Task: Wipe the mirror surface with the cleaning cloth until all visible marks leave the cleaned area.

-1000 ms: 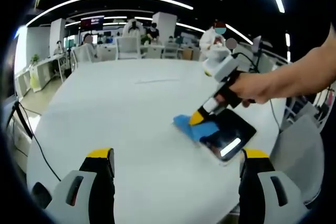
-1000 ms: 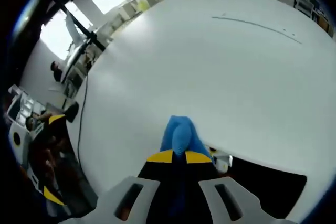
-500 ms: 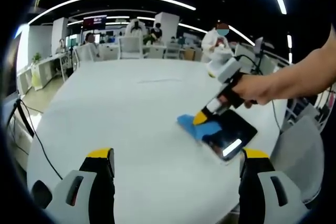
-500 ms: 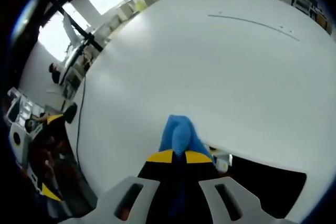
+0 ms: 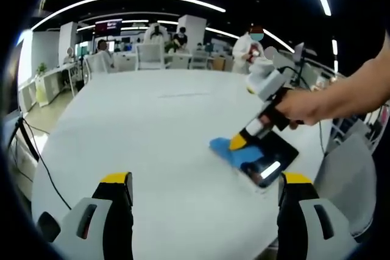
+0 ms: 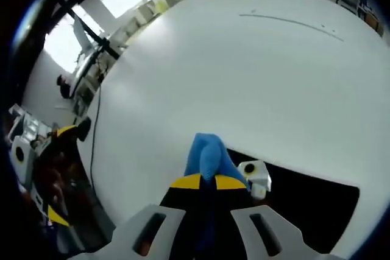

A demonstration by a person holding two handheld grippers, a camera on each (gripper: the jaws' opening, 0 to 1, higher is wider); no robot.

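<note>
Since a second ago the right hand-held gripper (image 5: 239, 142) has slid with the blue cleaning cloth (image 5: 234, 152) farther onto the mirror (image 5: 273, 158), so more of the dark glass now lies ahead of its jaws in the right gripper view. That hand-held gripper (image 6: 205, 181) has its yellow-tipped jaws pinched tight on the cleaning cloth (image 6: 206, 155), which bunches out just past the tips and presses on the mirror (image 6: 304, 193) lying flat on the white tabletop (image 6: 244, 83). A person's hand (image 5: 301, 105) grips its handle. The left hand-held gripper (image 5: 201, 181) hangs above the tabletop (image 5: 152, 132) with jaws spread wide and nothing between them, the mirror just ahead of its right jaw.
</note>
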